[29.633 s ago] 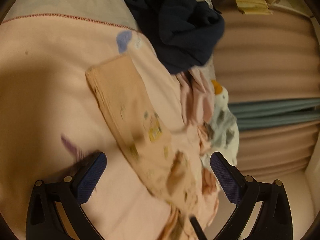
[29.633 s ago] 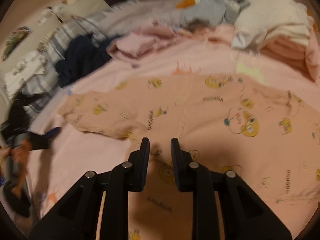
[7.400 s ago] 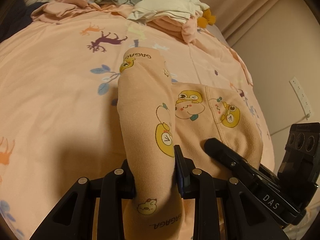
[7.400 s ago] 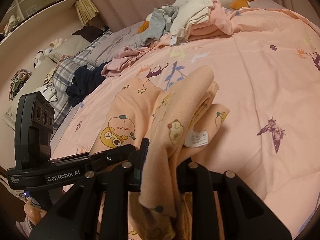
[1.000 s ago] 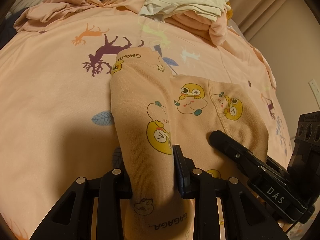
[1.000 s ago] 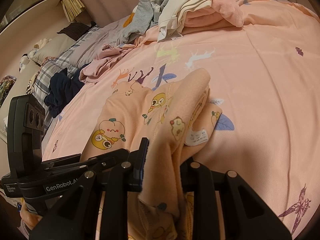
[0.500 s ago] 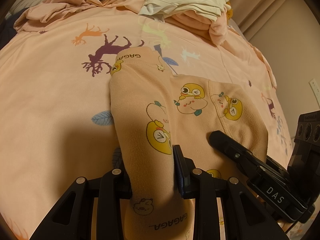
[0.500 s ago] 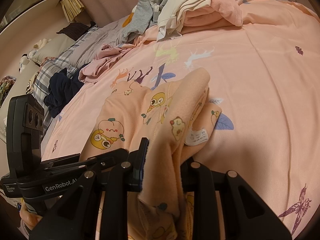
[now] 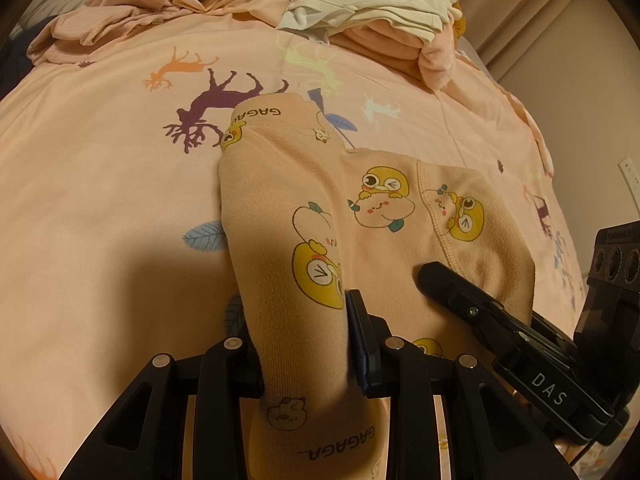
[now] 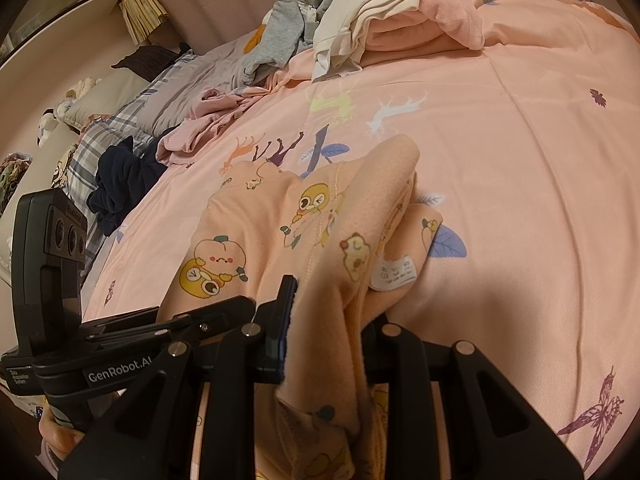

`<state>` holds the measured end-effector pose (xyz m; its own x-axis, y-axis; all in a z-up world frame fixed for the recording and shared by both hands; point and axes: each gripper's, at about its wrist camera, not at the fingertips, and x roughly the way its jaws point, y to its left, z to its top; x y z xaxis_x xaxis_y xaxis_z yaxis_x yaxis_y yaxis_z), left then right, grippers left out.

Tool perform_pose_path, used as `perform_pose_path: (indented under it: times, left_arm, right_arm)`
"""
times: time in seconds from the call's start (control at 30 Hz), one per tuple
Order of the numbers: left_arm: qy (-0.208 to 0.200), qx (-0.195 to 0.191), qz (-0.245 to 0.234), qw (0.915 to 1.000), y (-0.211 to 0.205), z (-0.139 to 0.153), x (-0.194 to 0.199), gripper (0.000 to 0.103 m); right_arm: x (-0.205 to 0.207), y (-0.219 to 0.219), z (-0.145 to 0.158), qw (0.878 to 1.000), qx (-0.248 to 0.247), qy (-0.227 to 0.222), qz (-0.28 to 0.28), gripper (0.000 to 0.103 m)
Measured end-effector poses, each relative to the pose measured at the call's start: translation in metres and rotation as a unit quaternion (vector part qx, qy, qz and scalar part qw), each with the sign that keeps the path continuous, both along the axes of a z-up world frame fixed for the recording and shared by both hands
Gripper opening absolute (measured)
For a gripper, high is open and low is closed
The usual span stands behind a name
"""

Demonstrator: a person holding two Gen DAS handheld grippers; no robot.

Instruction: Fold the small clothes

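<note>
A small peach garment [image 9: 384,232] with yellow cartoon prints lies partly folded on the pink bed sheet [image 9: 100,200]. My left gripper [image 9: 304,332] is shut on its near left edge, and a thick fold runs forward from the jaws. My right gripper [image 10: 328,332] is shut on the near right edge of the same garment [image 10: 288,232]; a white care label [image 10: 394,274] shows at the fold. Each gripper appears in the other's view, the right one [image 9: 500,320] and the left one [image 10: 168,328], side by side and close together.
A stack of folded white and pink clothes [image 9: 384,20] sits at the far side of the bed. Loose pink clothing [image 10: 208,120], a grey garment [image 10: 280,36] and a dark navy one [image 10: 120,184] lie to the far left. A wall with a socket [image 9: 630,176] is to the right.
Over the last second almost nothing has moved; both grippers stay shut on the garment in the same place. Since 7.4 s ago the garment has shifted farther up the bed.
</note>
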<state>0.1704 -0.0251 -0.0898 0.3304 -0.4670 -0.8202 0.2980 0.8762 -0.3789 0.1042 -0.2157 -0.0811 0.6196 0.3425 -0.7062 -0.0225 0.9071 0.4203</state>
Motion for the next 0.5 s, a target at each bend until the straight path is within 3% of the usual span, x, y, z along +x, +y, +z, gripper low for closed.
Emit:
perform_pose_path:
  times: [0.5]
  left_arm:
    - [0.001,0.000,0.000,1.0000,0.0001,0.0000,0.0004,0.029]
  right_arm:
    - [-0.0002,-0.0005,-0.0037,1.000,0.001,0.002,-0.001,0.027]
